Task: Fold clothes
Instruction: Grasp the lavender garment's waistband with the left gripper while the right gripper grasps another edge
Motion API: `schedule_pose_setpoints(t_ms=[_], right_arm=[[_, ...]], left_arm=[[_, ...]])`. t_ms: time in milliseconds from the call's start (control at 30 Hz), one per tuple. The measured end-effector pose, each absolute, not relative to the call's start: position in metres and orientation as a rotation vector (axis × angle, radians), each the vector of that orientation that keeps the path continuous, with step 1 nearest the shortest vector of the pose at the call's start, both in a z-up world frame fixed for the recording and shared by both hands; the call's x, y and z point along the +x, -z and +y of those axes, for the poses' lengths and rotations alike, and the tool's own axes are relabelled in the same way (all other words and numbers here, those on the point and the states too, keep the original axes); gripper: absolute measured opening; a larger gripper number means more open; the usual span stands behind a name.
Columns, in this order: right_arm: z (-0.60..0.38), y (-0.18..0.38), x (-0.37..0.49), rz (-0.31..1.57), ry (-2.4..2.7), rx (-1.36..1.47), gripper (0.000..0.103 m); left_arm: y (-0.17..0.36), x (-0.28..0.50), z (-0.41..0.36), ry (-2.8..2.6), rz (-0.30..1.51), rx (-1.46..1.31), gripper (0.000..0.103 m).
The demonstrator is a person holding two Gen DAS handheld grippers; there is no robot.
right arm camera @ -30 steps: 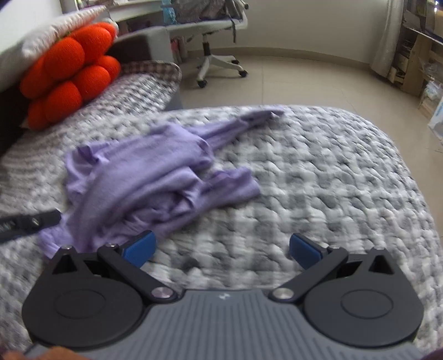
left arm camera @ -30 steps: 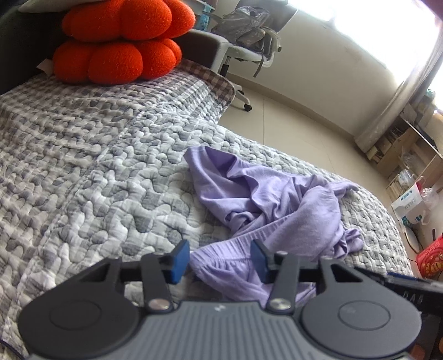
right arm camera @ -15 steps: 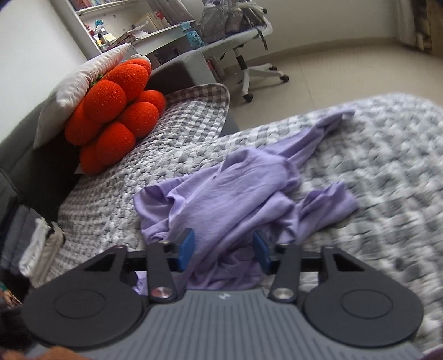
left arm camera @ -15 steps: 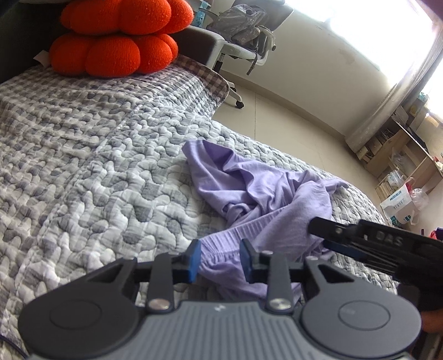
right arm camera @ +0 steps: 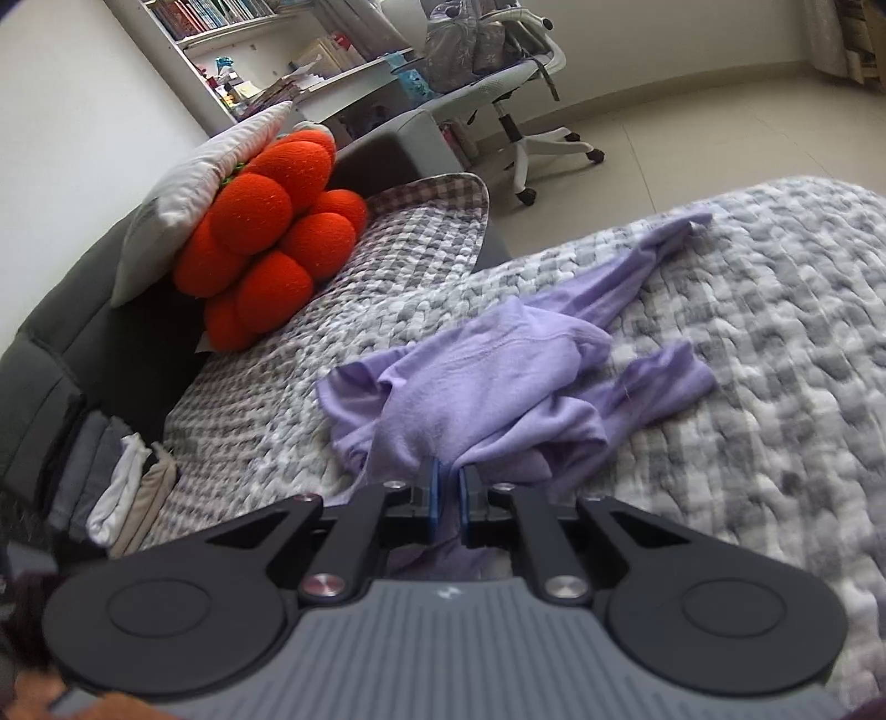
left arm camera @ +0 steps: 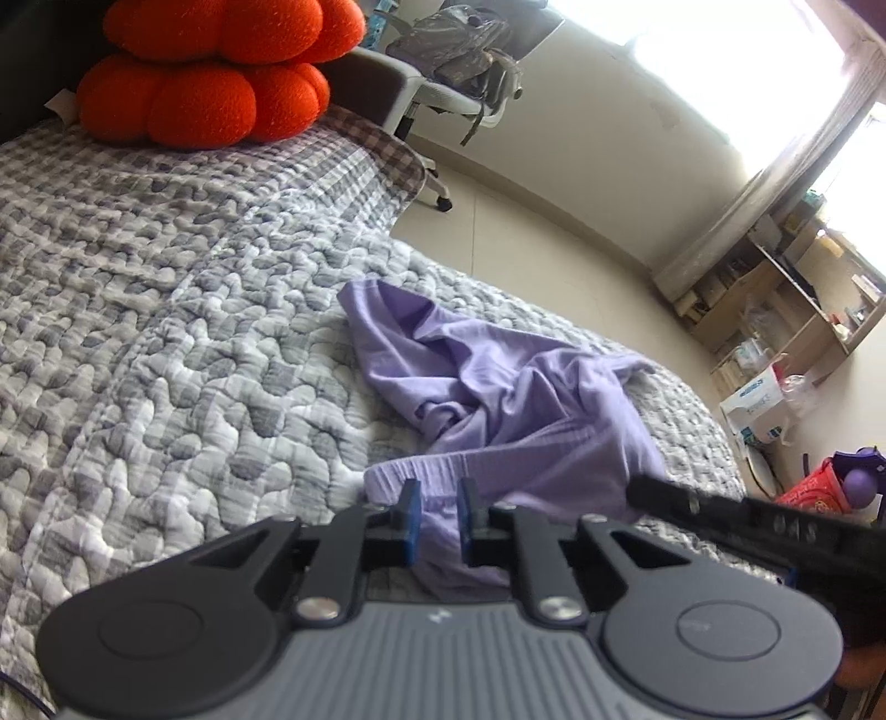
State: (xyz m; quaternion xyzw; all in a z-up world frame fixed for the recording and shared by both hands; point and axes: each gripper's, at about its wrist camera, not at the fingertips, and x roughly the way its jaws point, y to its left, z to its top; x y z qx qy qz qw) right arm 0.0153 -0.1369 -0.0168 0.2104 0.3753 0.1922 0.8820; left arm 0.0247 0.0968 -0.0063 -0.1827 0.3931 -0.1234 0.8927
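A quilted bed (left arm camera: pixel 166 343) carries crumpled purple clothes (left arm camera: pixel 498 387). Left gripper (left arm camera: pixel 439 518) pinches the waistband, right gripper (right arm camera: pixel 448 498) grips fabric — jaws clenched, likely for spreading it flat.

Bedroom; quilted bed (left arm camera: pixel 166 343); bookshelves (right arm camera: pixel 232 33)

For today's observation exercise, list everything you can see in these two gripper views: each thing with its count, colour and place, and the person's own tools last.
Crumpled lilac cotton garment: one, lilac, middle of the bed.
Grey-and-white quilted bedspread: one, covering the bed.
Orange-red lobed plush cushion: one, at the head of the bed.
White pillow: one, behind the cushion.
Folded clothes stack: one, grey, white and beige, at the bed's left edge.
White office chair: one, on the floor, with a grey backpack on it.
Wooden shelf unit: one, by the window.
Left gripper: nearly closed around the garment's waistband.
Right gripper: closed on a fold.
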Motion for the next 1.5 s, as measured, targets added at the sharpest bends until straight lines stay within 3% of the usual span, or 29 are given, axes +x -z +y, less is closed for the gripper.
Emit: schedule_pose_setpoints(t_ms=[67, 100, 467, 600, 667, 767, 833, 933, 1200, 1400, 1500], right_arm=[[-0.143, 0.018, 0.007, 0.797, -0.410, 0.445, 0.009], [-0.146, 0.020, 0.003, 0.806, -0.414, 0.444, 0.009], [-0.157, 0.045, -0.016, 0.914, -0.391, 0.363, 0.007], [-0.155, 0.046, -0.017, 0.914, -0.392, 0.334, 0.007], [-0.156, 0.043, -0.017, 0.900, -0.396, 0.340, 0.014], [-0.159, 0.033, -0.015, 0.866, -0.392, 0.351, 0.015], [-0.160, 0.025, -0.013, 0.831, -0.398, 0.364, 0.019], [-0.159, 0.013, -0.010, 0.775, -0.418, 0.386, 0.045], [-0.129, -0.007, 0.003, 0.683, -0.482, 0.322, 0.045], [-0.099, 0.007, 0.018, 0.721, -0.503, 0.141, 0.046], [-0.089, 0.013, 0.020, 0.719, -0.490, 0.057, 0.053]], left_arm=[[0.006, 0.024, 0.096, 0.269, 0.817, -0.382, 0.045], [0.006, 0.025, 0.095, 0.273, 0.821, -0.385, 0.049], [0.017, 0.031, 0.096, 0.289, 0.888, -0.474, 0.049], [0.021, 0.032, 0.089, 0.303, 0.897, -0.463, 0.046], [0.021, 0.031, 0.084, 0.312, 0.895, -0.439, 0.033], [0.020, 0.029, 0.079, 0.320, 0.891, -0.396, 0.018], [0.018, 0.027, 0.077, 0.328, 0.885, -0.374, 0.013], [0.015, 0.024, 0.076, 0.354, 0.890, -0.365, 0.010], [0.006, 0.012, 0.062, 0.492, 0.902, -0.293, 0.006], [0.012, 0.003, 0.046, 0.609, 0.973, -0.183, 0.006], [0.019, 0.002, 0.038, 0.631, 1.004, -0.132, 0.006]])
